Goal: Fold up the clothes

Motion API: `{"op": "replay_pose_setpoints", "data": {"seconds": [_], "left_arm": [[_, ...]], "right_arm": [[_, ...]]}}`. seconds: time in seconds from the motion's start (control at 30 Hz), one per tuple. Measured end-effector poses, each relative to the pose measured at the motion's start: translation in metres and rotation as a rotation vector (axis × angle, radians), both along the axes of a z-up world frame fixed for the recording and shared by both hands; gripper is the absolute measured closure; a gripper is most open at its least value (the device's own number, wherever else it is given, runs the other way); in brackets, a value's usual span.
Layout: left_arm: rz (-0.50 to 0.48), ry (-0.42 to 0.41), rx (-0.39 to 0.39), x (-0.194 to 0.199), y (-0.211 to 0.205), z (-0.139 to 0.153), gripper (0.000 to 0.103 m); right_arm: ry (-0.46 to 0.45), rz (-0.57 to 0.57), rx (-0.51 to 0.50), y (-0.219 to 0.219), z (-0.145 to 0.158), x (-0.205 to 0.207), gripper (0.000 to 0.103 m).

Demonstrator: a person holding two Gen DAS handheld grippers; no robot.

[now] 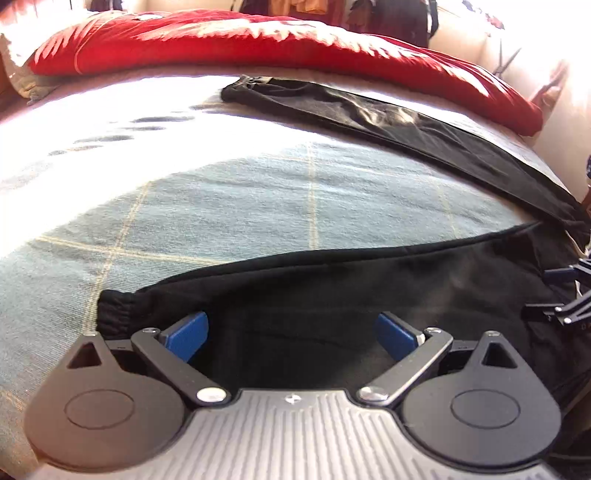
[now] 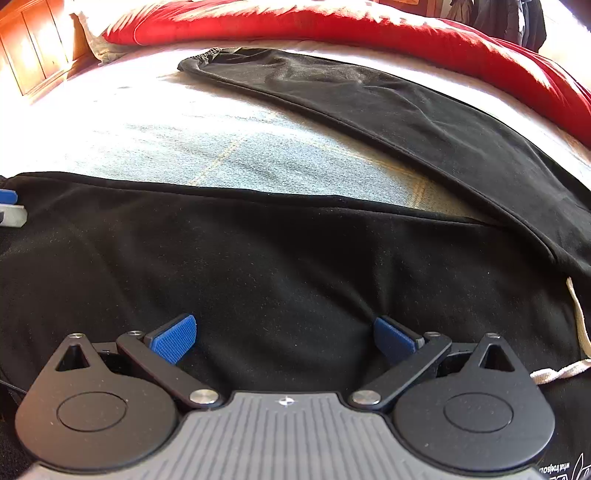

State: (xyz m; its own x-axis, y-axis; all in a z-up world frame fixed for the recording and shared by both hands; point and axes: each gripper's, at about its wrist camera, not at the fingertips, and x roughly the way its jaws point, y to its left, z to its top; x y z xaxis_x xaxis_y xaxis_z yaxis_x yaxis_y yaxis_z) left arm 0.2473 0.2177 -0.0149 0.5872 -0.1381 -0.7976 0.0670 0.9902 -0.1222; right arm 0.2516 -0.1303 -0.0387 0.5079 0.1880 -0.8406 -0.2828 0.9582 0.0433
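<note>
We found the black trousers (image 1: 332,295) spread on the pale checked bedcover (image 1: 221,206), and we take them as our landmark. At their near leg's elastic cuff (image 1: 118,308), the left gripper (image 1: 291,332) hung low over the cloth, its blue pads (image 1: 186,334) spread wide and holding nothing. Further right along that same leg, the right gripper (image 2: 284,338) hovered just above the fabric, equally wide and empty. Right of it, the white drawstring (image 2: 576,332) lay on the trousers. Beyond the far leg (image 2: 406,110) lay a red blanket (image 2: 332,26).
</note>
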Motion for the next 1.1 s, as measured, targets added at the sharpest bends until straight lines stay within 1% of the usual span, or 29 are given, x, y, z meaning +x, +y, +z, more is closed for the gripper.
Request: {"op": "replay_pose_setpoints", "data": {"seconds": [0.03,0.17,0.4,0.47,0.53,0.63,0.7,0.77,0.8,0.87,0.93,0.97,1.07,1.1], "left_arm": [[0.057,0.003,0.014,0.002,0.009,-0.002,0.006],[0.139,0.022,-0.060,-0.001,0.033,-0.005,0.006],[-0.060,-0.047,-0.120,0.008,-0.009,0.009,0.005],[-0.020,0.001,-0.065,0.018,-0.013,-0.003,0.005],[0.042,0.045,-0.011,0.024,-0.010,-0.014,0.006],[0.027,0.015,-0.046,0.021,-0.012,-0.003,0.006],[-0.002,-0.006,-0.067,0.020,-0.019,0.004,0.005],[-0.036,-0.018,-0.080,0.019,-0.028,0.008,0.005],[-0.053,-0.023,-0.086,0.019,-0.033,0.009,0.005],[-0.070,-0.007,-0.090,0.020,-0.039,0.005,0.005],[-0.071,0.022,-0.098,0.020,-0.043,-0.001,0.005],[-0.070,0.027,-0.100,0.019,-0.043,-0.002,0.005],[-0.077,0.011,-0.107,0.019,-0.046,0.004,0.005],[-0.080,0.004,-0.110,0.020,-0.047,0.006,0.005]], "right_arm": [[-0.003,0.000,0.000,0.000,0.000,0.000,0.000],[-0.006,0.002,0.007,-0.002,-0.001,-0.001,0.000],[-0.008,0.015,0.005,-0.002,-0.001,-0.001,0.000],[-0.012,0.016,0.007,-0.003,-0.001,-0.002,0.000],[-0.019,0.017,0.011,-0.003,0.000,-0.003,0.000],[-0.037,0.010,0.025,-0.005,0.007,-0.006,0.000],[-0.070,0.004,0.088,-0.012,0.014,-0.007,0.000],[-0.096,-0.025,0.138,-0.019,0.019,0.000,0.000],[-0.100,-0.037,0.145,-0.020,0.019,0.005,0.000],[-0.102,-0.045,0.143,-0.019,0.015,0.020,0.000],[-0.067,-0.044,0.133,-0.016,0.001,0.039,0.000],[-0.085,-0.042,0.115,-0.012,-0.001,0.043,0.000],[-0.111,-0.024,0.094,-0.004,0.007,0.049,0.000],[-0.125,-0.029,0.111,-0.007,0.013,0.044,0.000]]}}
